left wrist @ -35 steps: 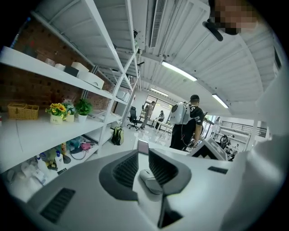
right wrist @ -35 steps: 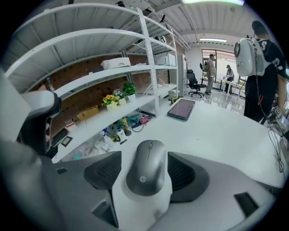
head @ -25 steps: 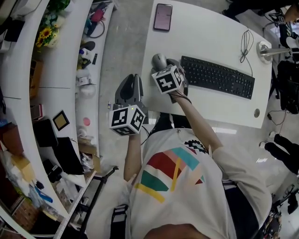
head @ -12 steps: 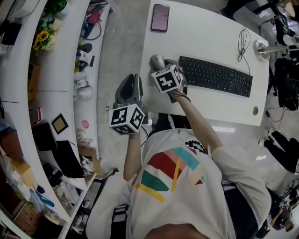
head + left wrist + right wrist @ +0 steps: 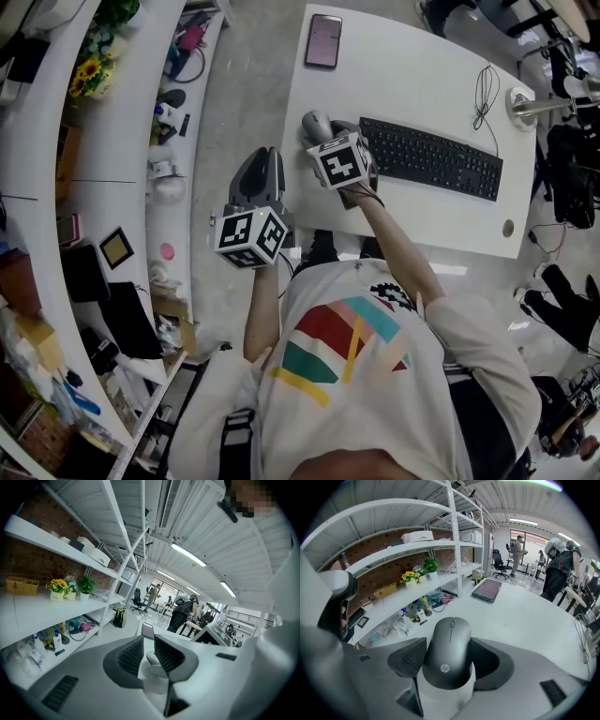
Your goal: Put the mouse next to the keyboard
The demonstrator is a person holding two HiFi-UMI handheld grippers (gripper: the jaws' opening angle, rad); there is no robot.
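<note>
A dark grey mouse (image 5: 319, 122) sits between the jaws of my right gripper (image 5: 325, 128), which is shut on it over the white table's (image 5: 403, 66) near left part. In the right gripper view the mouse (image 5: 449, 651) fills the gap between the two pads. I cannot tell if it touches the tabletop. The black keyboard (image 5: 429, 157) lies just right of the mouse, a small gap away. My left gripper (image 5: 263, 176) hangs off the table's left side above the floor, jaws close together with nothing between them (image 5: 149, 651).
A phone (image 5: 323, 40) lies at the table's far left corner, also seen as the phone (image 5: 487, 590) ahead of the mouse. A cable (image 5: 487, 89) and a round fitting (image 5: 525, 101) are at the far right. White shelves (image 5: 122, 112) with clutter run along the left.
Hardly anything: the right gripper keeps the mouse at the keyboard's left end, and the left gripper stays off the table. Only the head camera has shifted a little.
</note>
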